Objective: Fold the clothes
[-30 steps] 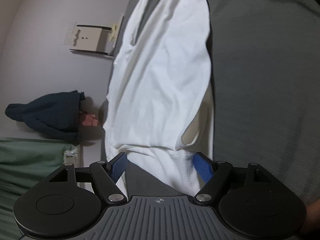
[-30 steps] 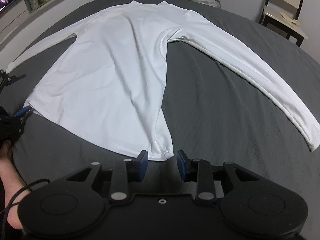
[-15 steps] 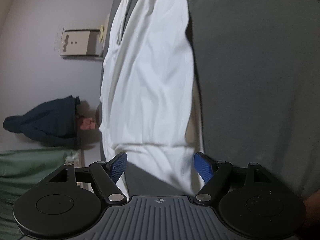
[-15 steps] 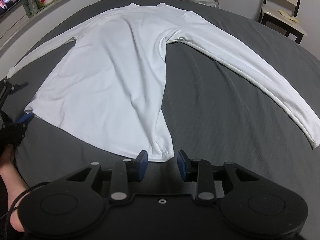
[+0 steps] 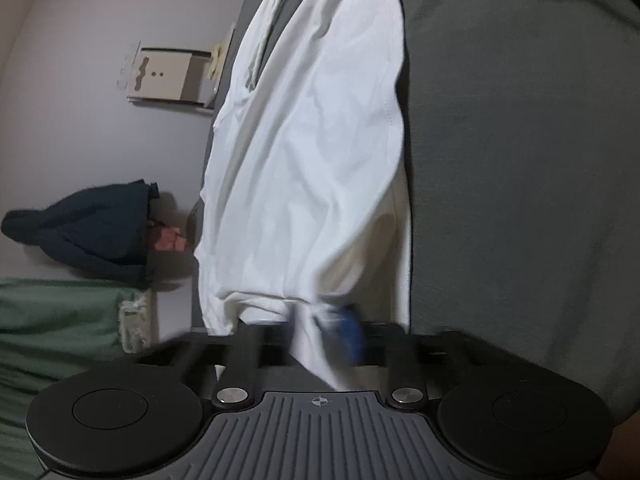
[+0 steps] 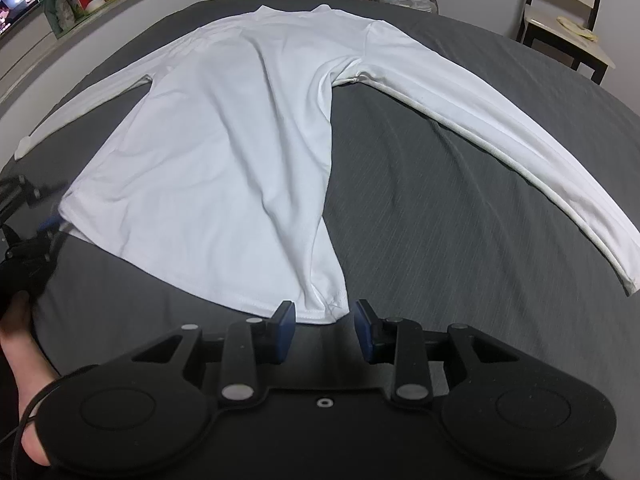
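A white long-sleeved shirt (image 6: 240, 152) lies flat on a dark grey bedcover (image 6: 460, 208), collar at the far end, hem at the near end, both sleeves spread out to left and right. Its long axis runs from near to far, straight away from the right gripper (image 6: 325, 326).

That gripper hangs just off the near right hem corner. Its blue pads stand partly open, one on each side of the corner, and neither presses the cloth, so it holds nothing yet. The corner lies directly ahead of it, nearly touching.

The left gripper (image 5: 320, 332) is at the near left hem corner, seen in the right wrist view at the left edge of the bedcover. Its jaws have just been closing, and a bunch of white hem cloth is pinched between them; a second ago they stood wide with the hem lying loose in the gap. The right gripper's opening and place match the earlier frames.

Judging by this, the left corner is secured and the right corner remains to be gripped before the hem can be lifted toward the collar.
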The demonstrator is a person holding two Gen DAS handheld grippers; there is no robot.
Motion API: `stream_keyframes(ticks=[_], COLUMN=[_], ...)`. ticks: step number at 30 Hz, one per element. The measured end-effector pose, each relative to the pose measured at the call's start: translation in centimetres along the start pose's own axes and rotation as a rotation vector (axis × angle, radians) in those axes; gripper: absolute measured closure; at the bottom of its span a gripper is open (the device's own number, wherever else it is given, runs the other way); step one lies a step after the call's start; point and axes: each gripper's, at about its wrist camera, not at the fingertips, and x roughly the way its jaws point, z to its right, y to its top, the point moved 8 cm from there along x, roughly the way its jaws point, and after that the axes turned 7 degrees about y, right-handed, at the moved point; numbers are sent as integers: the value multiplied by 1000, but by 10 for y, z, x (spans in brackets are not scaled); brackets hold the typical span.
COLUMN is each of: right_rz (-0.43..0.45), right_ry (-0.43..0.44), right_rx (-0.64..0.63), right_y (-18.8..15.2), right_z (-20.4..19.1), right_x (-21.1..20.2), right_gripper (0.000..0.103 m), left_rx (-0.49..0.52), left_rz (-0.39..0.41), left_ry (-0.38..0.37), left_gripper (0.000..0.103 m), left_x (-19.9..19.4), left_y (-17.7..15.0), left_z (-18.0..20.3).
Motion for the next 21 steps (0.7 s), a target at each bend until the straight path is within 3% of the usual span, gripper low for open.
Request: stream_keyframes(ticks=[5,9,11,13,18,21], right_rz=[-4,-1,-1,-13,-101,-150], right_ry=[4,10,12,8,-27,-13], right_rx=[9,17,21,18,-26,-28], right_y=[0,0,-1,-1,-4,-3], right_z=[2,2,3,3,0,1], right_x=[0,0,0,2,14,21], right_gripper=[71,70,70,70,68,67], left_rx=[-160,-414,-552,-671,-915,-1123], left_rz=[-45,-126,-204,-273,-374,-476], left_ry=[77,202,204,151,-60,-227], left_gripper=[97,97,97,97,97,97], left_x=[1,-17,-23,-25,-10,9], left_y=[-17,-47,-72,-92,-122,-153], left_z=[-32,-79,-90,-89,-74,-68])
